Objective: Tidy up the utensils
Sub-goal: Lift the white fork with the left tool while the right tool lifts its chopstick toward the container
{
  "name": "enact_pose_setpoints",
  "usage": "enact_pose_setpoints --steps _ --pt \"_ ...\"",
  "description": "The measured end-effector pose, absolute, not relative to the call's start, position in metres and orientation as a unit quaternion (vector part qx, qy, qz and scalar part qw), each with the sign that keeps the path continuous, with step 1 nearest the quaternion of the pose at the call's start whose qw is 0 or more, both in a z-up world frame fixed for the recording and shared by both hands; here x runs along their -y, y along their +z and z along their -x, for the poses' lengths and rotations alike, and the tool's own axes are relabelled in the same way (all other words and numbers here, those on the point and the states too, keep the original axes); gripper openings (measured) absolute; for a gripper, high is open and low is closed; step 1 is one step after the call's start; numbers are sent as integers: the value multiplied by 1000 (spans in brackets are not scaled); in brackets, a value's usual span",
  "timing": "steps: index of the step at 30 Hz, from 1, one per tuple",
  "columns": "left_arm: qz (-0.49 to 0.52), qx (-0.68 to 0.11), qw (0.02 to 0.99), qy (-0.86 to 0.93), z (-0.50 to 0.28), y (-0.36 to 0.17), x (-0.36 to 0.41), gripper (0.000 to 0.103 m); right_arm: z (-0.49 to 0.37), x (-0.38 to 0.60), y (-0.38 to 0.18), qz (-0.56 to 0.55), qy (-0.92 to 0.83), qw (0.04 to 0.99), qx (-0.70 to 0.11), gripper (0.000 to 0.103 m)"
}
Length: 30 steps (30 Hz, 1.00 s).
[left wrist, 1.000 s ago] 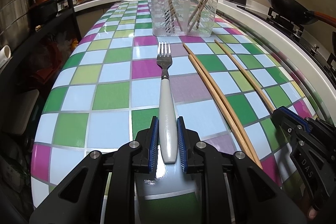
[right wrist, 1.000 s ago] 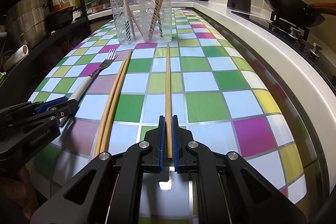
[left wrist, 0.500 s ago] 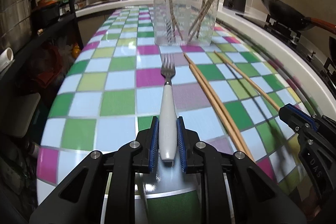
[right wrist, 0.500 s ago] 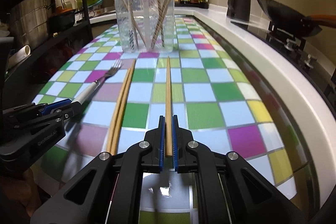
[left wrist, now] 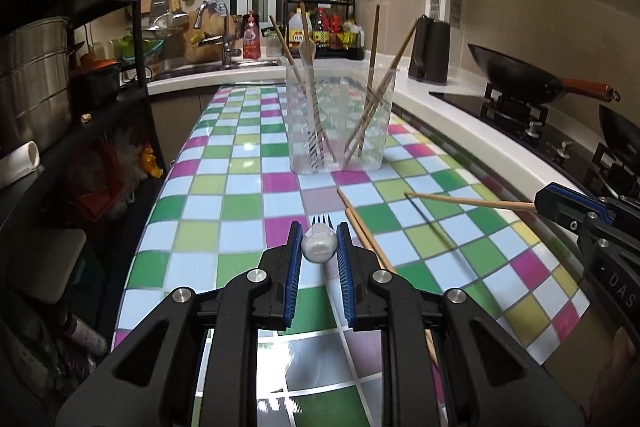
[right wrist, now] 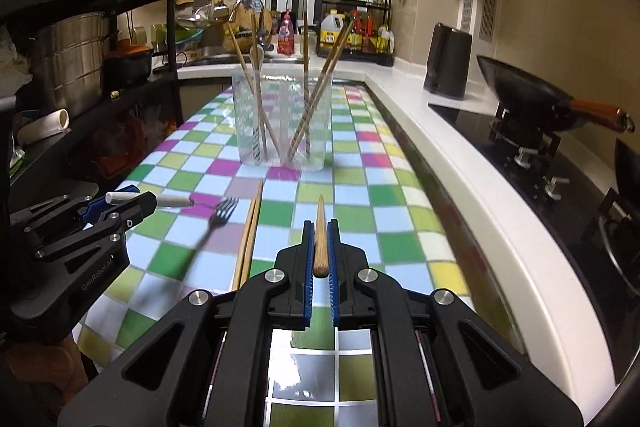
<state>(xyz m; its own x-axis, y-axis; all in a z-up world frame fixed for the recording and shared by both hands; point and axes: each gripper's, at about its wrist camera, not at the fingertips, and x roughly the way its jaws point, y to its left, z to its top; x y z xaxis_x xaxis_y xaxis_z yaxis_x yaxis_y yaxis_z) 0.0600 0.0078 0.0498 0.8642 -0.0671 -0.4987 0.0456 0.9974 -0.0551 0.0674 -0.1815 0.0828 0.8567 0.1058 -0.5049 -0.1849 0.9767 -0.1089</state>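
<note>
My left gripper (left wrist: 319, 227) is shut on the white handle of a fork (left wrist: 319, 247), held off the checkered table and pointing away; from the right wrist view the fork (right wrist: 222, 211) hangs above the cloth. My right gripper (right wrist: 320, 227) is shut on one wooden chopstick (right wrist: 320, 235), also lifted; in the left wrist view that chopstick (left wrist: 468, 201) sticks out leftward from the right gripper (left wrist: 538, 203). Two more chopsticks (right wrist: 250, 233) lie side by side on the table. A clear plastic utensil holder (left wrist: 340, 119) stands further back with several chopsticks and a spoon in it.
The table (left wrist: 224, 187) has a green, pink and blue checkered cloth. A white counter (left wrist: 460, 123) runs along the right with a stove and a black wok (left wrist: 520, 75), and a black kettle (left wrist: 430, 55). Dark shelves with steel pots (left wrist: 36, 75) line the left.
Both grippers have risen off the table, lifting the fork and the single chopstick with them. The views have tilted up toward the holder. The two other chopsticks stay flat on the cloth.
</note>
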Motion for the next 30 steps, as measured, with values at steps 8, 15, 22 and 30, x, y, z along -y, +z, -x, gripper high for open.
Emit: enact_pose_setpoints --steps 8,15,22,30 --pt "45 -205 977 -35 -53 85 -25 17 -61 177 125 81 83 968 -221 6" --pt "84 -193 974 -81 -60 108 -44 17 -67 172 153 67 98 972 -202 6" --pt "107 -206 968 -98 -66 110 -51 17 -85 169 164 50 119 972 -195 7" --pt "111 -243 957 -113 -91 122 -55 17 -117 172 182 24 155 969 -189 7"
